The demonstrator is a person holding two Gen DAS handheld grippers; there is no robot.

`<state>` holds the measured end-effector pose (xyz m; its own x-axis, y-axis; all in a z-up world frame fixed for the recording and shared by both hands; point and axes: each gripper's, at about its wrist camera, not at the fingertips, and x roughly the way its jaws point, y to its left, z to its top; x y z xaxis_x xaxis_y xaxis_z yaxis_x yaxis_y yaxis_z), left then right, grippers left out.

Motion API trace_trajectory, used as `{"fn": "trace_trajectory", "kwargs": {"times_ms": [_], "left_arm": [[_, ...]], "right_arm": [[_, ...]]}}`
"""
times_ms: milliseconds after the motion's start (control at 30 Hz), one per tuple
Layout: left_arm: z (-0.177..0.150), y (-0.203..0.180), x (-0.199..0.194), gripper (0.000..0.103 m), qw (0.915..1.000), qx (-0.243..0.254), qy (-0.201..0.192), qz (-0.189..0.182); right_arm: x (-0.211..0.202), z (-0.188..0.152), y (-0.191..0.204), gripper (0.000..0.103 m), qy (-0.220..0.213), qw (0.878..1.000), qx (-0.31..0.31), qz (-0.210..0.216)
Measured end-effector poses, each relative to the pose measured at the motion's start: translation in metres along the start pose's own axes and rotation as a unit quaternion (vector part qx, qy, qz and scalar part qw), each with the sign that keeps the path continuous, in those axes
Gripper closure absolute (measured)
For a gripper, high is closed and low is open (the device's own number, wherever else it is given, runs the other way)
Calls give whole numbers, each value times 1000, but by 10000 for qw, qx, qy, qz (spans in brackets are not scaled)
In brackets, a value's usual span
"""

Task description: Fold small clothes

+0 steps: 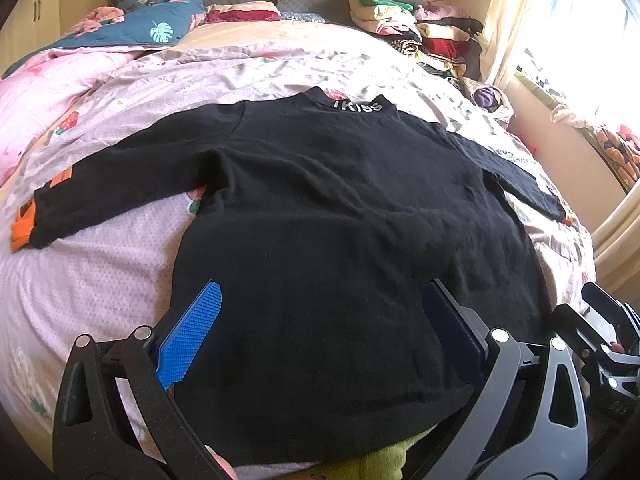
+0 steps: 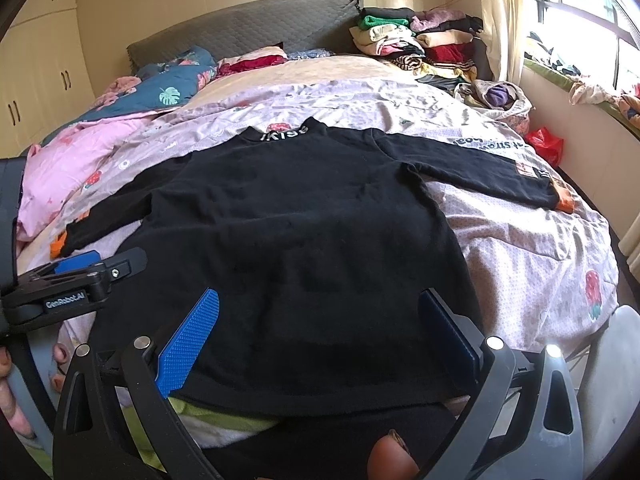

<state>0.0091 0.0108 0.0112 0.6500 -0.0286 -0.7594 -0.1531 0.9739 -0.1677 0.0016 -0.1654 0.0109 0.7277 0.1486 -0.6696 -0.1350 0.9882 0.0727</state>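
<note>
Two grippers, both spread wide, gripping nothing: left gripper (image 1: 320,328), right gripper (image 2: 318,334) | over the near hem of one black sweater (image 1: 340,216), flat on the bed sheet (image 1: 100,280), two sleeves out | far: one clothes pile (image 2: 420,44) | right view only: red bag (image 2: 544,142), cupboard doors (image 2: 44,80)

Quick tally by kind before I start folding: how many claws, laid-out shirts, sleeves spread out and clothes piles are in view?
Claws: 2, left claw and right claw, both open
Black shirt laid flat: 1
Sleeves spread out: 2, left sleeve, right sleeve
Pile of folded clothes: 1
Total: 6
</note>
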Motion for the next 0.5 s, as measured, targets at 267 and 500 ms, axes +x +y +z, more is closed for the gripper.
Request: {"fn": "trace_trajectory", "kwargs": {"times_ms": [267,500], "left_arm": [[21,3,12,8,10000,-25,-23,41],[45,6,19,8,9999,-82,-122,56]], "right_arm": [[4,27,5,4,-96,10000,-3,2],[10,54,9,4,-160,9997,40,185]]}}
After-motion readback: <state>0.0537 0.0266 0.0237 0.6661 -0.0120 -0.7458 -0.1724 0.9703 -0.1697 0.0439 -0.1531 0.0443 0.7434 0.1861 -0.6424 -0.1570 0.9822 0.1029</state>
